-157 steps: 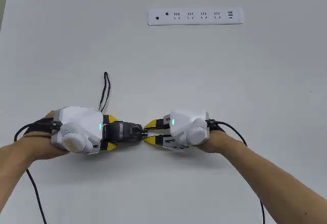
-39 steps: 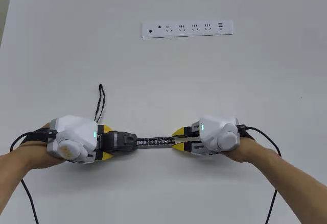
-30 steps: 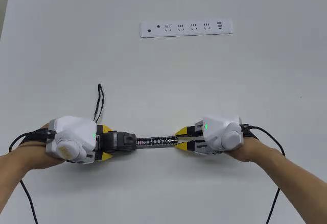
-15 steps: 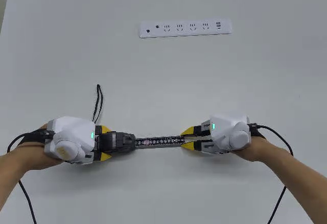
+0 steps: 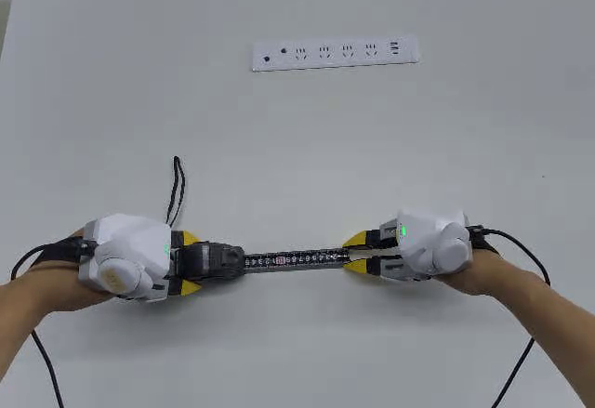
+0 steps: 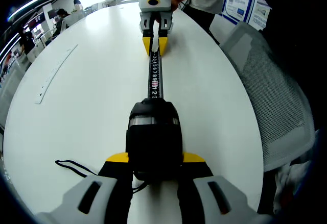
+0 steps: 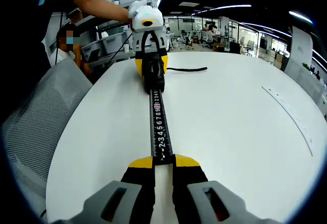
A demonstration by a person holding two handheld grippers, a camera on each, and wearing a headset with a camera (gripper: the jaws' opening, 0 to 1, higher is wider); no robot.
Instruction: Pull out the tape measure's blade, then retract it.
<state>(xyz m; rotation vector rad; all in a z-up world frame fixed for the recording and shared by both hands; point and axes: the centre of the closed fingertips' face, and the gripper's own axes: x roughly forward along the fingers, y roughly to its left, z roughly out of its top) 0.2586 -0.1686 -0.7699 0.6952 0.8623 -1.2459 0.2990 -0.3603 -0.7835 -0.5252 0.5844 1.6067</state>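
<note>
tape measure [image 5: 214, 261] | blade [image 7: 159, 122] numerals 2–9 legible | right hand-held gripper [image 5: 356, 253] pinches tip

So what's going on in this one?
A person works at a white table with a hand-held gripper in each hand. The left hand-held gripper is shut on the black tape measure case. The right hand-held gripper pinches the end of the blade. The blade is partly out, stretched straight between them along the table. Retracting is not yet done. A power strip lies at the far side.
</note>
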